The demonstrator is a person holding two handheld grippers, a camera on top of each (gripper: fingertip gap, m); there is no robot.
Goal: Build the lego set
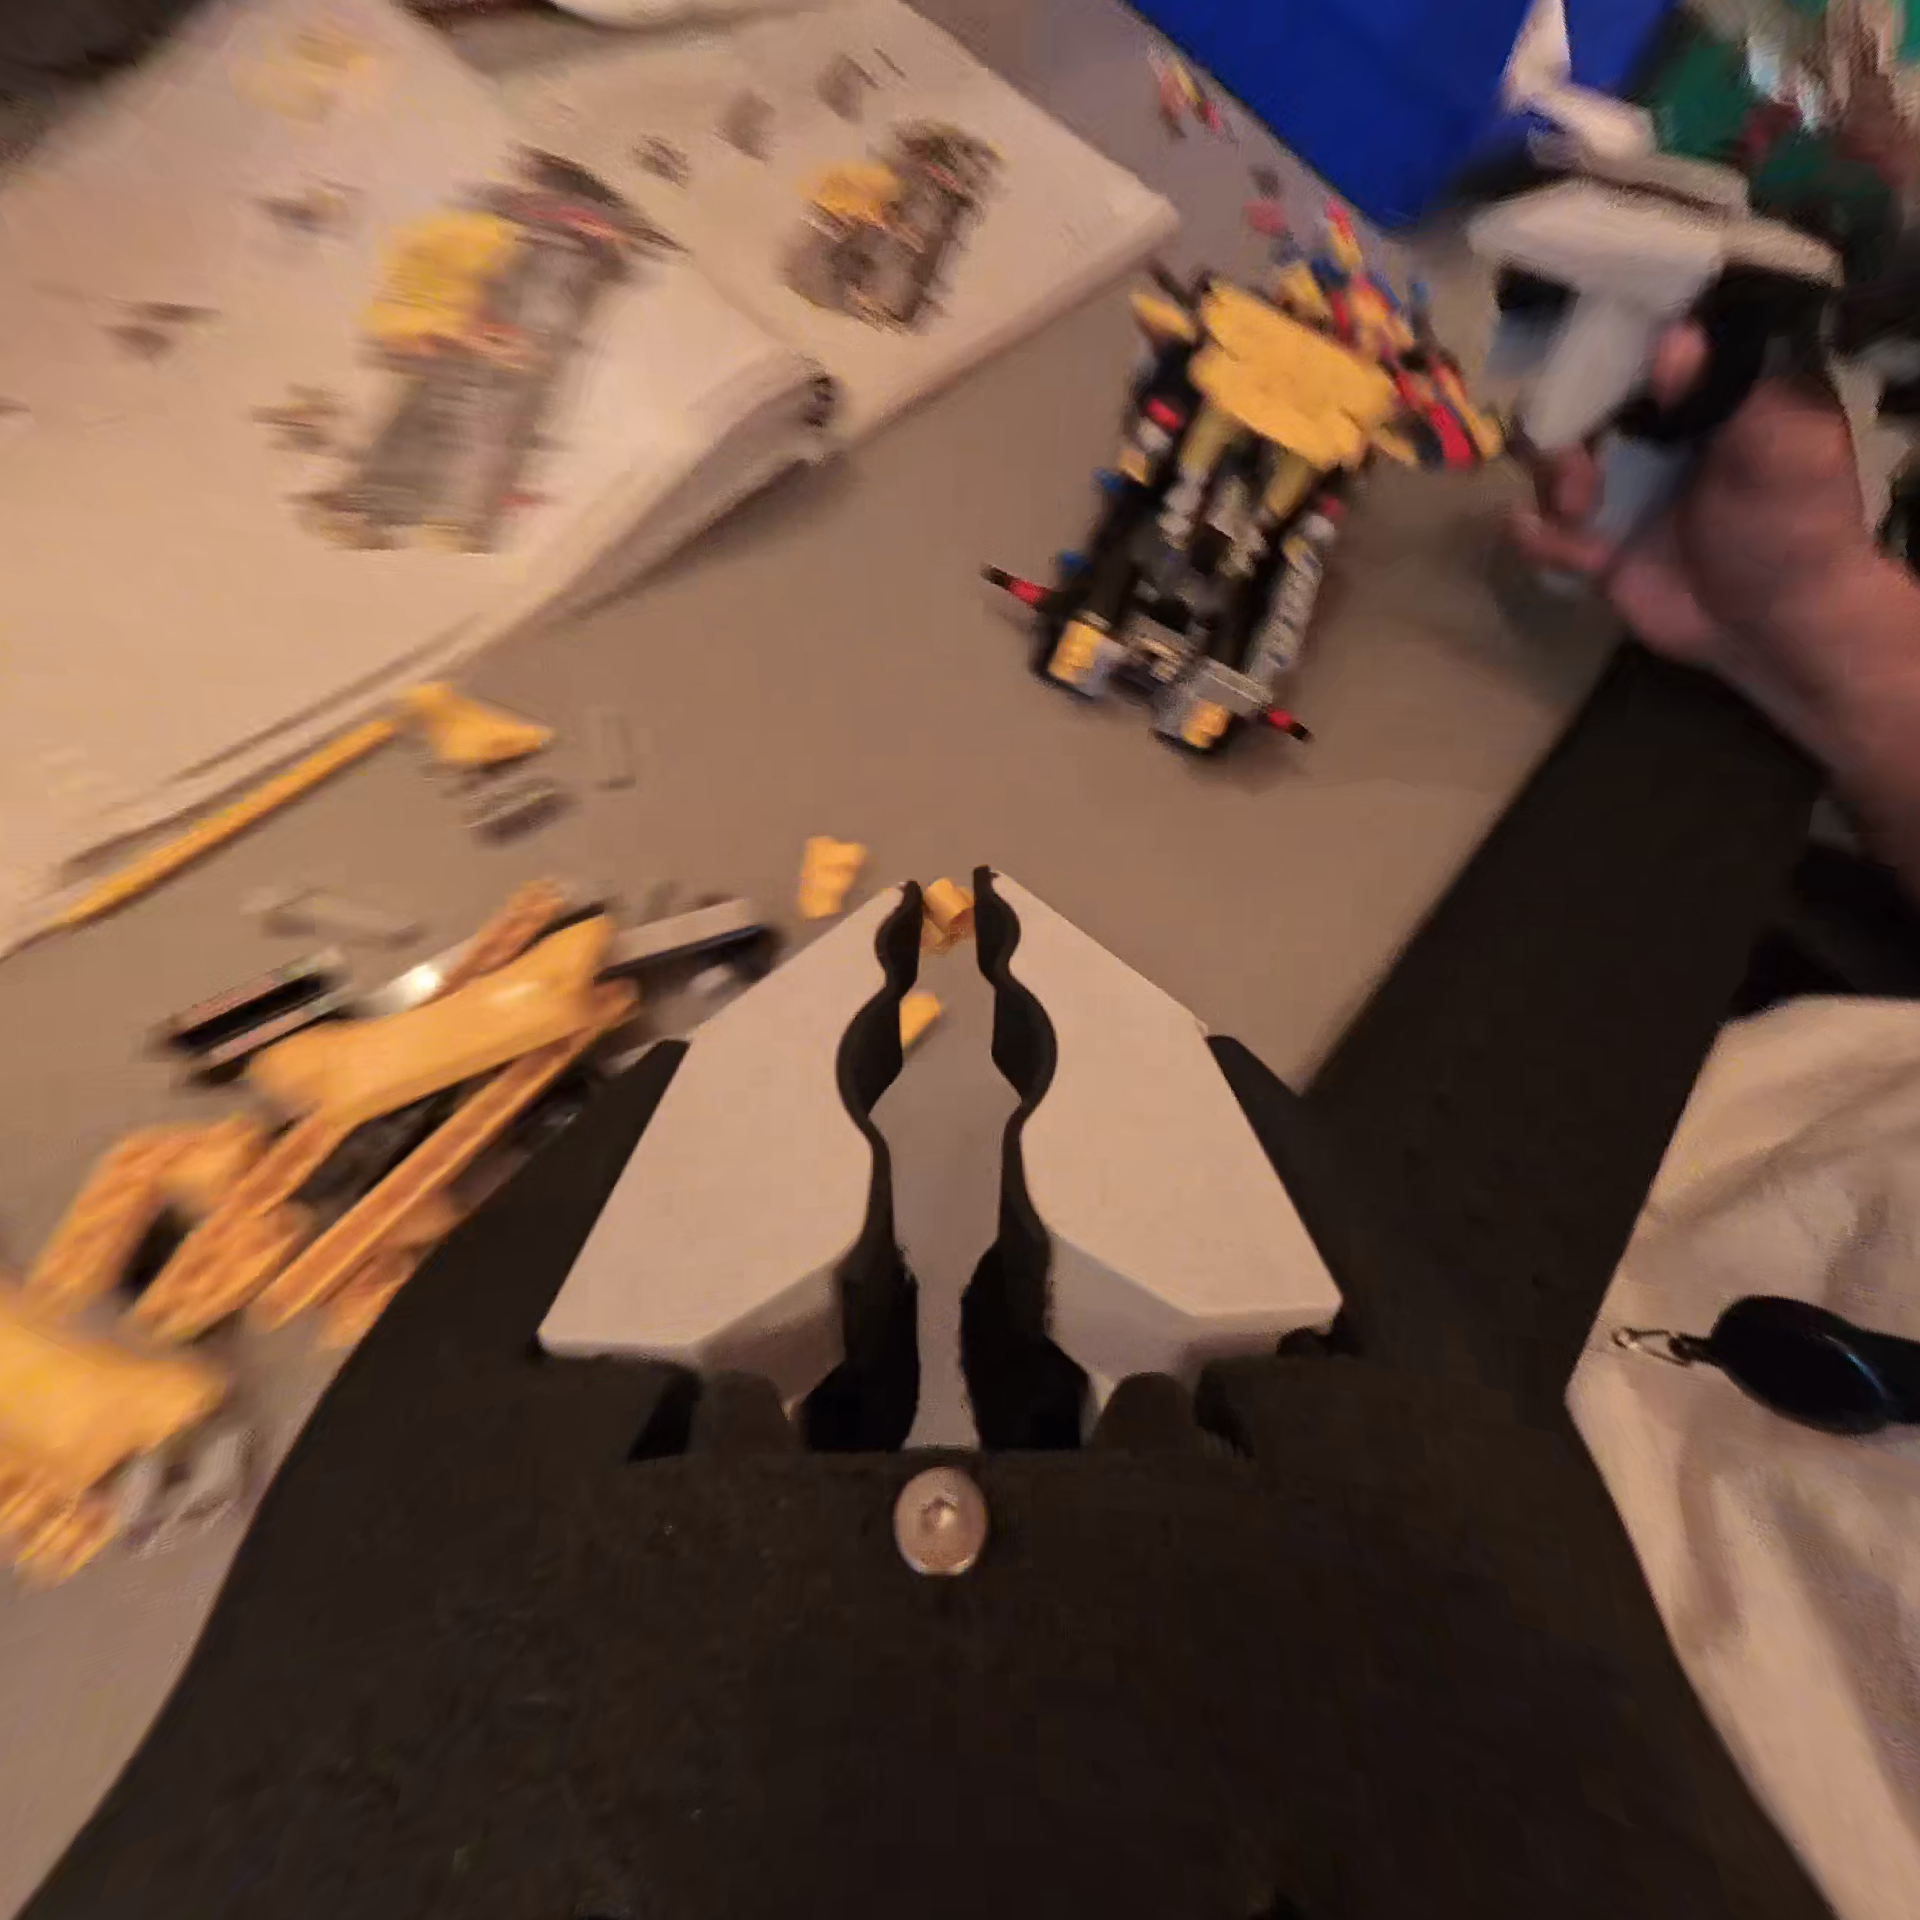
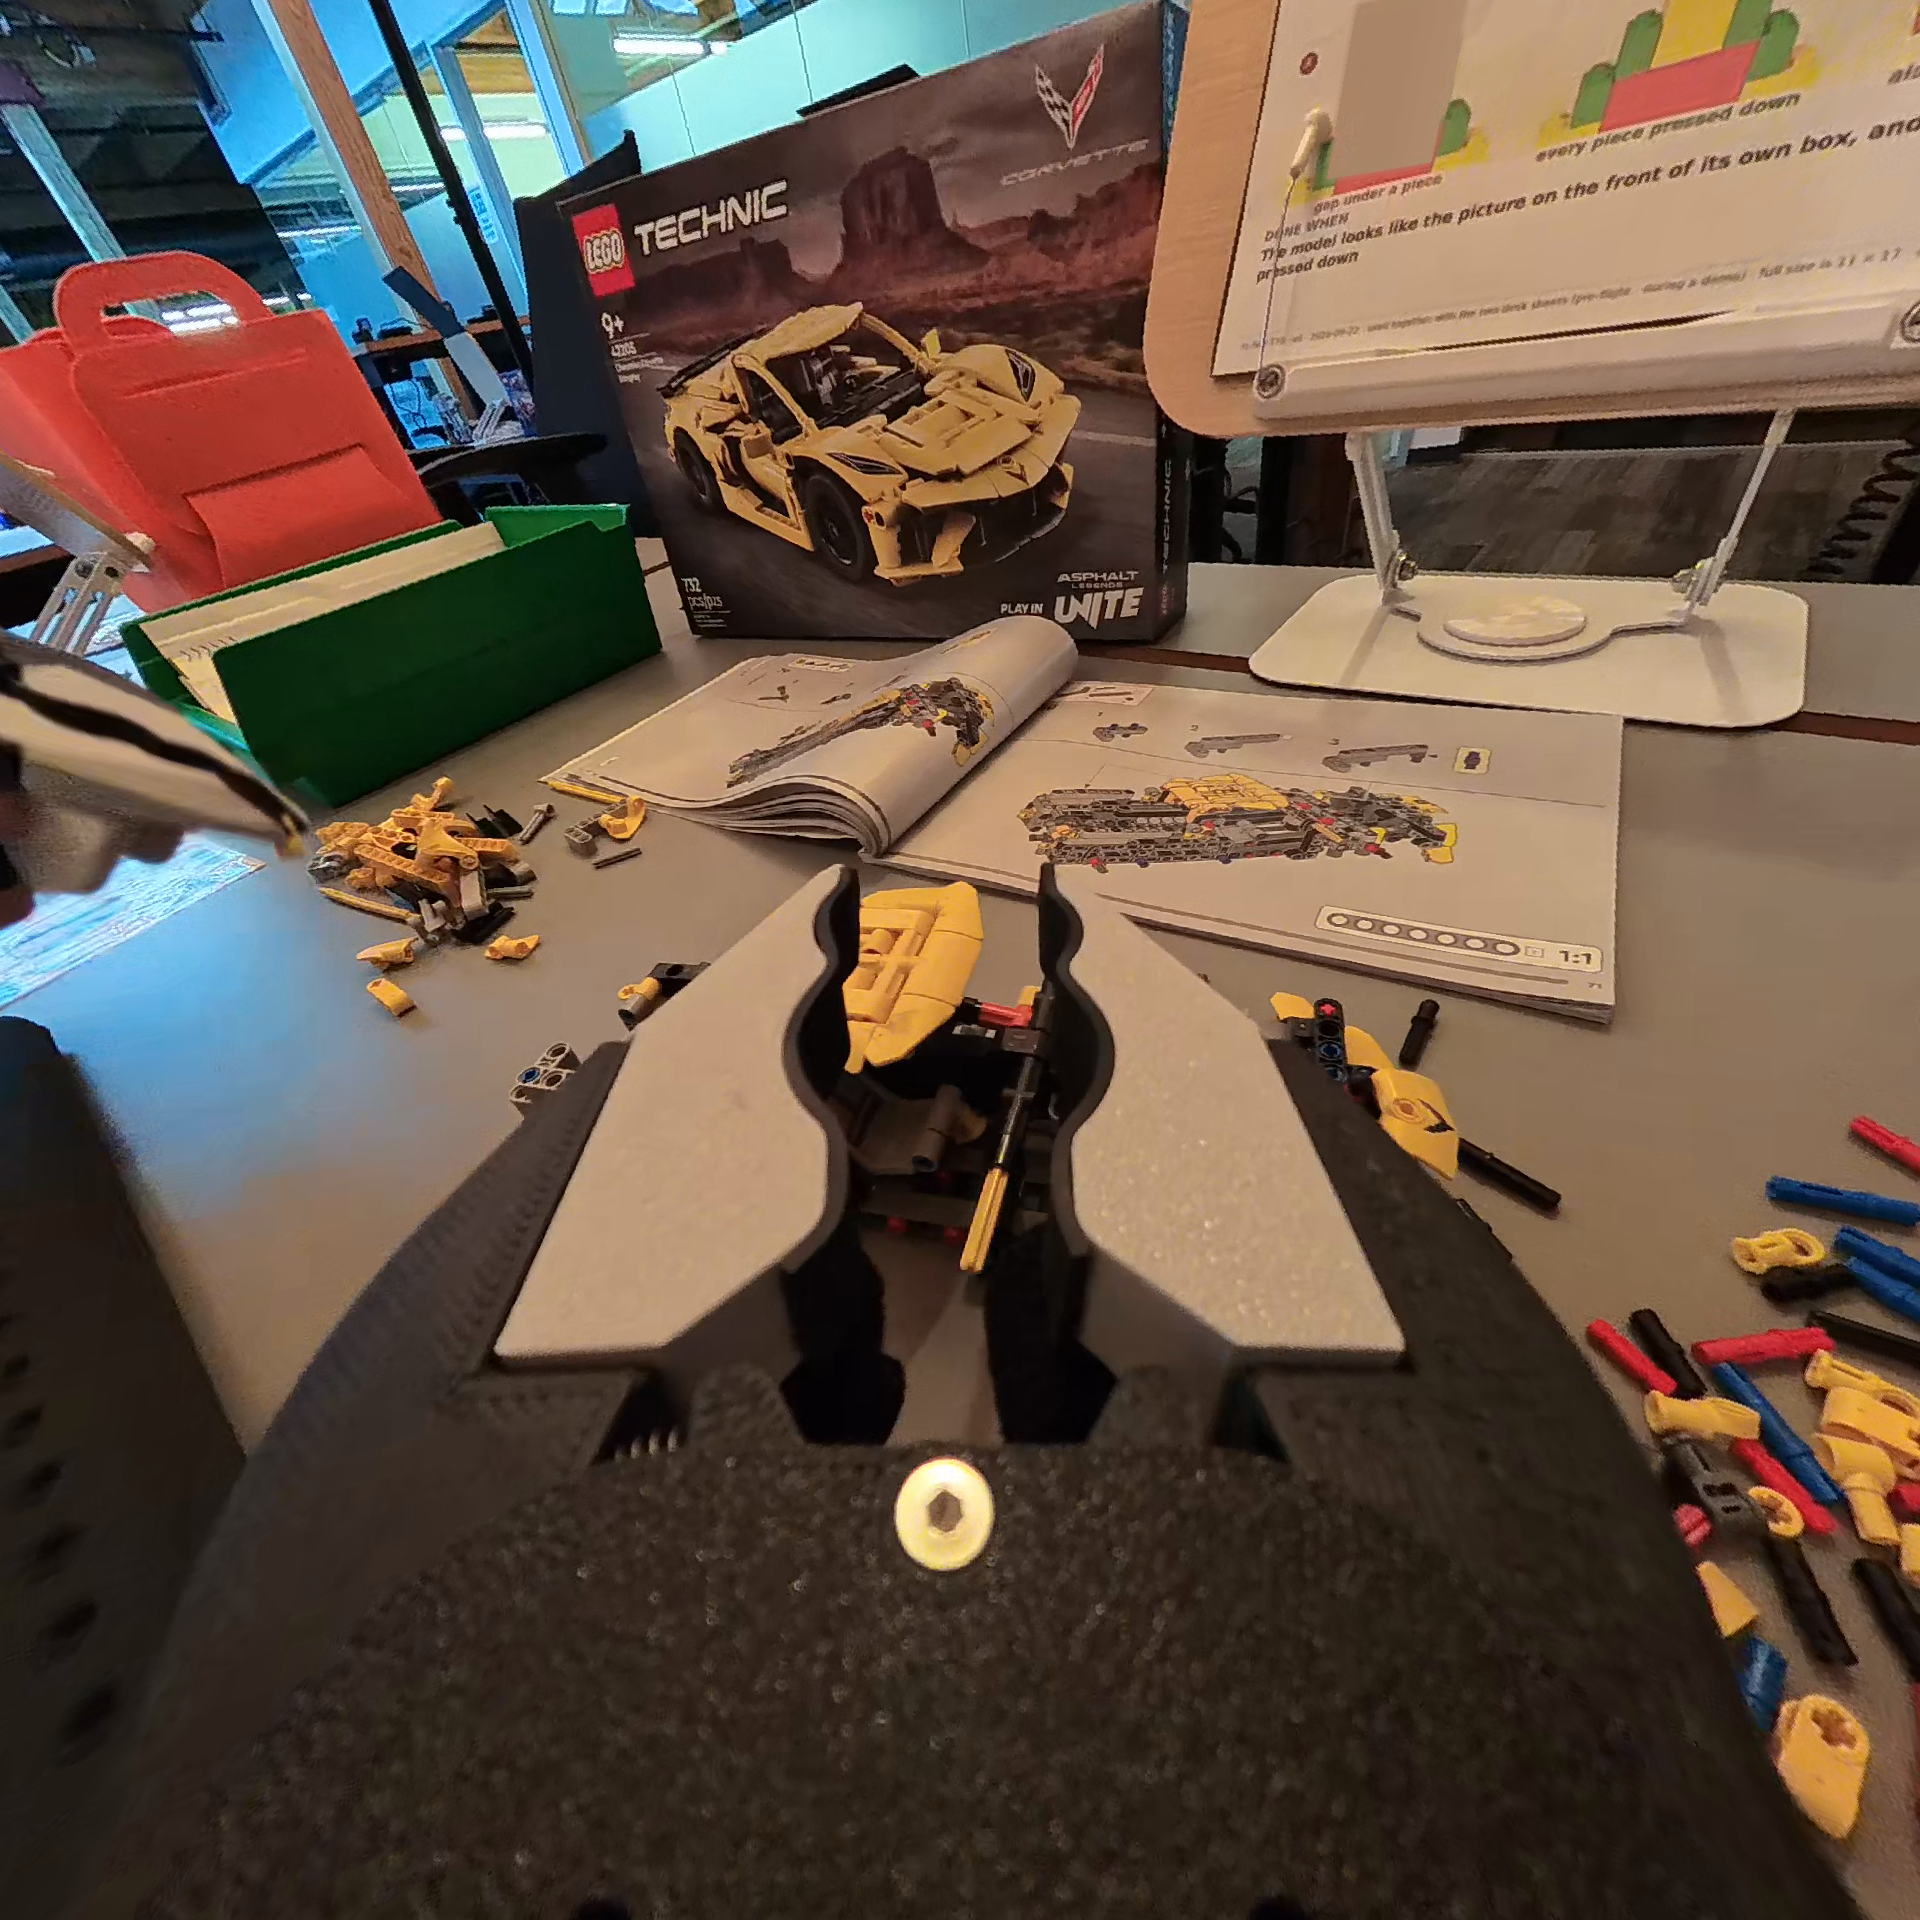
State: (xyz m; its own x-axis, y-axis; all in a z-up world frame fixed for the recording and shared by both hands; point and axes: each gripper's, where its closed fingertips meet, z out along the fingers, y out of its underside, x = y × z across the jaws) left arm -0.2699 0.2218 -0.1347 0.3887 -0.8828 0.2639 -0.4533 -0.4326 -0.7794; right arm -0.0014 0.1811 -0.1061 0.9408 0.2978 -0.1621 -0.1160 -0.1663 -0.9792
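The half-built yellow and black car model (image 2: pixel 914 977) stands on the grey table (image 2: pixel 260 1091). My right gripper (image 2: pixel 940 914) is over it, and the model fills the gap between its pads. In the blurred left wrist view the model (image 1: pixel 1195 520) stands at centre right, with the right gripper (image 1: pixel 1579 312) and a hand beyond it. My left gripper (image 1: pixel 948 891) is low over the table, nearly closed on a small yellow piece (image 1: pixel 948 920) at its tips. The left gripper's tip (image 2: pixel 281 821) shows at the left edge of the right wrist view.
An open instruction booklet (image 2: pixel 1247 810) lies ahead, with the set's box (image 2: pixel 883 395), a green bin (image 2: pixel 436 665) and a white document stand (image 2: pixel 1527 623) behind. A pile of yellow parts (image 2: pixel 426 862) lies left. Red, blue and yellow pins (image 2: pixel 1787 1403) lie right.
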